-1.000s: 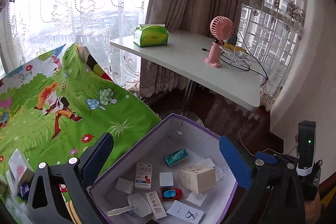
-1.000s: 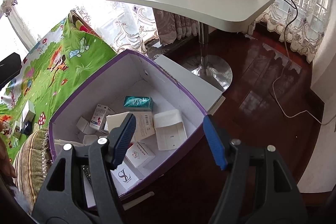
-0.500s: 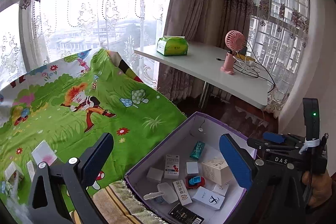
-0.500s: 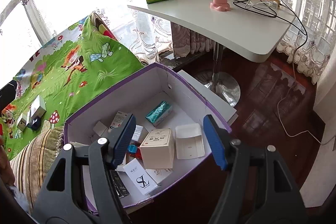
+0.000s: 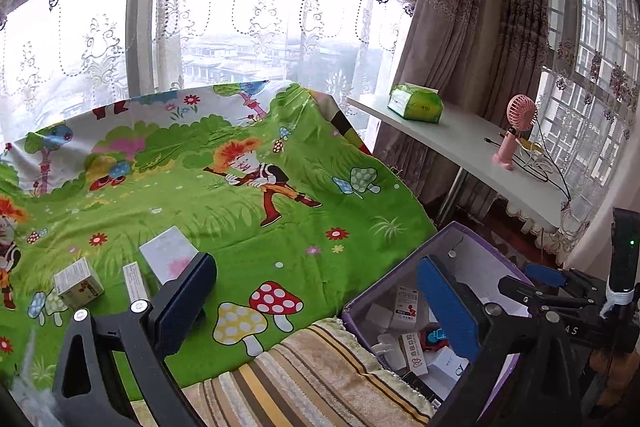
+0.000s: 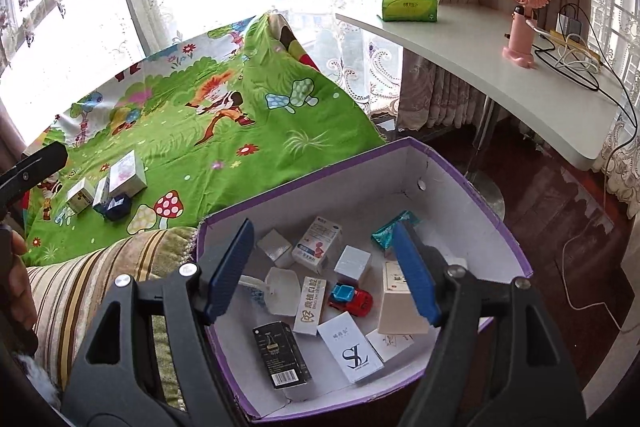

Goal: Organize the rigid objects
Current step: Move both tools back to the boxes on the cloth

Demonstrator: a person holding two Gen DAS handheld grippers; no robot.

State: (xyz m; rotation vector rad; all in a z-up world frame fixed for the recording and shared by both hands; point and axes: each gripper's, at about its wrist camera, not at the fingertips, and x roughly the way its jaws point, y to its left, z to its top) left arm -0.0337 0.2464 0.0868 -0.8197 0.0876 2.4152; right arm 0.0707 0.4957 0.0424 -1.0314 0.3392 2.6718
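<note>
A purple-edged cardboard box [image 6: 472,183] holds several small cartons, a red and blue toy car [image 6: 350,298] and a black carton [image 6: 282,354]. My right gripper [image 6: 324,271] is open and empty above the box. My left gripper [image 5: 316,303] is open and empty over the green cartoon sheet [image 5: 240,211], with the box [image 5: 468,231] at its right. On the sheet lie a pale floral box [image 5: 168,255], a small green-white carton [image 5: 78,283] and a thin white carton [image 5: 134,283]. The right wrist view shows them [image 6: 127,174] beside a dark blue object [image 6: 116,207].
A striped blanket [image 6: 92,267] lies between sheet and box. A white table [image 6: 500,75] carries a green tissue pack [image 6: 408,3], a pink fan [image 6: 524,15] and cables. Dark wood floor [image 6: 560,227] lies right of the box. Lace curtains cover the windows.
Both grippers have pulled back and swung left. The left view now faces the sheet with the loose cartons; the box has slid to its lower right. Both stayed open.
</note>
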